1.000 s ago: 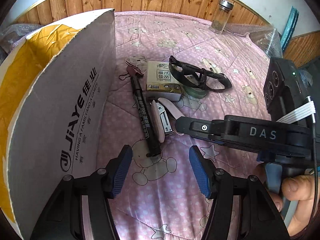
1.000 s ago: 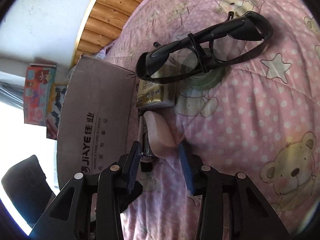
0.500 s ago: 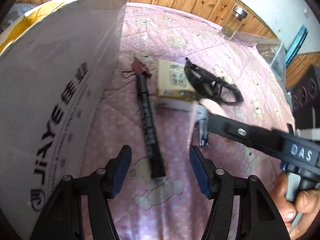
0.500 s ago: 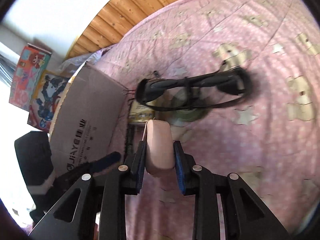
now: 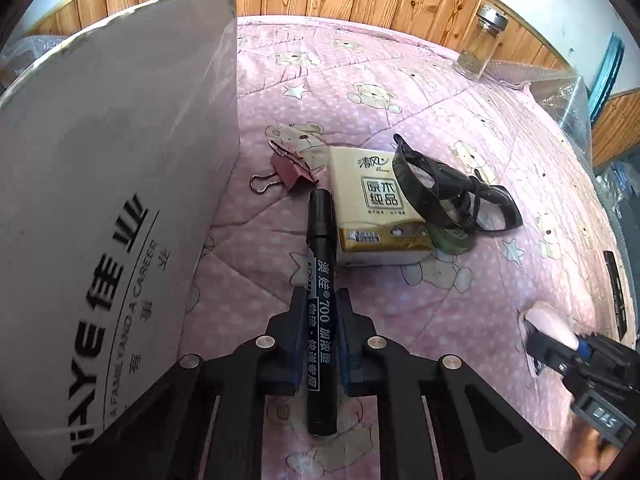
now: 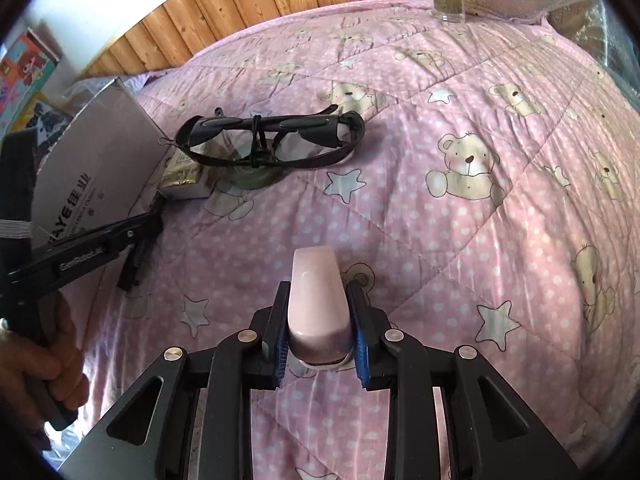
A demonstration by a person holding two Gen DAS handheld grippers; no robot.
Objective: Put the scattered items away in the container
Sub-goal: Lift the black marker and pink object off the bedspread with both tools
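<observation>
Left gripper [image 5: 320, 322] having closed in since a second ago, now clamping the black marker [image 5: 320, 280] beside the cardboard box [image 5: 104, 200], right gripper [image 6: 320, 320] gripping the pink clipper [image 6: 316, 300] above the quilt [image 6: 460, 240], glasses [image 6: 272, 140] lying on tissue pack [image 5: 372, 200].

one marker [image 5: 320, 292], one binder clip [image 5: 289, 171], one glasses [image 5: 452, 190]

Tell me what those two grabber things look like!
Both grippers, left and right, are black, angular frames with silver screws and blue ribbed pads on the fingers. The right one carries white "DAS" lettering; the left has white lettering and a white ribbon cable.
</observation>
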